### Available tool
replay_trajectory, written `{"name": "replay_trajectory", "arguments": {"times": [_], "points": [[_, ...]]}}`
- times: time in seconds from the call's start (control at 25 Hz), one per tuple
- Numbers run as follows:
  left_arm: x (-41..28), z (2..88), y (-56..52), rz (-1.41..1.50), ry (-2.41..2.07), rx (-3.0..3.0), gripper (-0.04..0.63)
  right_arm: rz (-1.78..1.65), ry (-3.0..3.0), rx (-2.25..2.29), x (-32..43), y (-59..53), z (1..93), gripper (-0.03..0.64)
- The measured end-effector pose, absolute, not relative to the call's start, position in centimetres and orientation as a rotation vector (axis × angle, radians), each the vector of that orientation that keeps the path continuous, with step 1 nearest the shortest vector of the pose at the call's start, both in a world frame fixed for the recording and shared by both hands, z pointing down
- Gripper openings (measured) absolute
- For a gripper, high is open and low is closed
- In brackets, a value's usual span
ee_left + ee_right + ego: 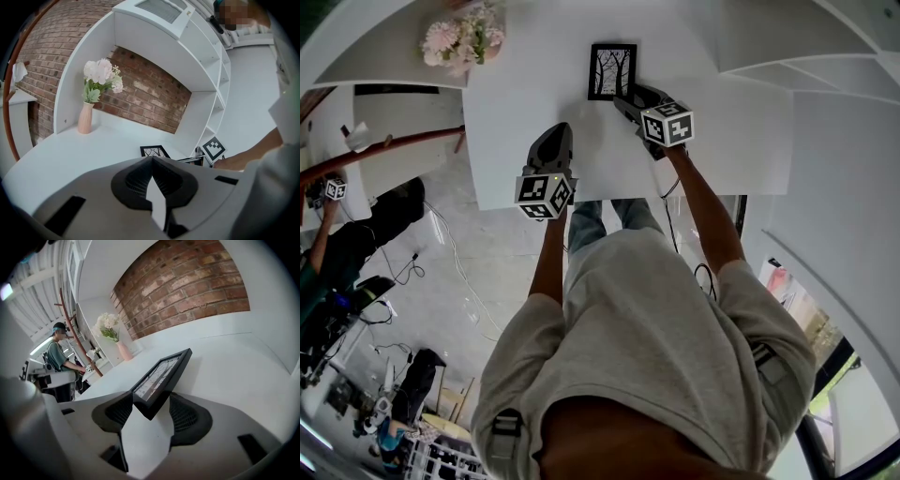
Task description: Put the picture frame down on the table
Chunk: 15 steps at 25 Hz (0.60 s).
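Note:
A black picture frame (611, 70) with a tree drawing lies at the far middle of the white table (722, 131). It also shows small in the left gripper view, where the frame (153, 151) lies ahead. My right gripper (626, 97) is at the frame's near right corner. In the right gripper view that corner of the frame (161, 373) sits between the wide-spread jaws of the right gripper (152, 401), close to the left pad and apart from the right one. My left gripper (558, 131) rests shut and empty over the table's near part, with the tips of the left gripper (151, 161) meeting.
A pink vase of pale flowers (464, 37) stands at the table's far left corner. White curved shelving (206, 70) and a brick wall (187, 282) enclose the table. A person (58, 357) works at another bench to the left. Cables lie on the floor (441, 272).

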<state>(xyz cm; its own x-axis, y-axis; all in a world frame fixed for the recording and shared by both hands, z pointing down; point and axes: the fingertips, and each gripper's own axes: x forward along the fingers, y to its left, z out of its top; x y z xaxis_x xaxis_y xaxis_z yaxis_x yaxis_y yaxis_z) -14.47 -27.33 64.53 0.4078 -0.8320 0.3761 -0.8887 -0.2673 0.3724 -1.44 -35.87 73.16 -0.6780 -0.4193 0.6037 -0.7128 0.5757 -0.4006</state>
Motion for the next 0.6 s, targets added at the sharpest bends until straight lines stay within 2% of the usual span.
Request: {"name": "replay_trajectory", "arguments": {"times": [0.48, 0.6], "points": [[-14.21, 64.34, -27.10, 0.132, -1.455, 2.136, 0.015, 0.826, -2.374, 0.786, -1.69, -35.09, 73.52, 0.264], [-14.19, 64.30, -27.15, 0.133, -1.456, 2.136, 0.015, 0.711, -2.330, 0.764, -1.61, -34.99, 73.67, 0.264]]}}
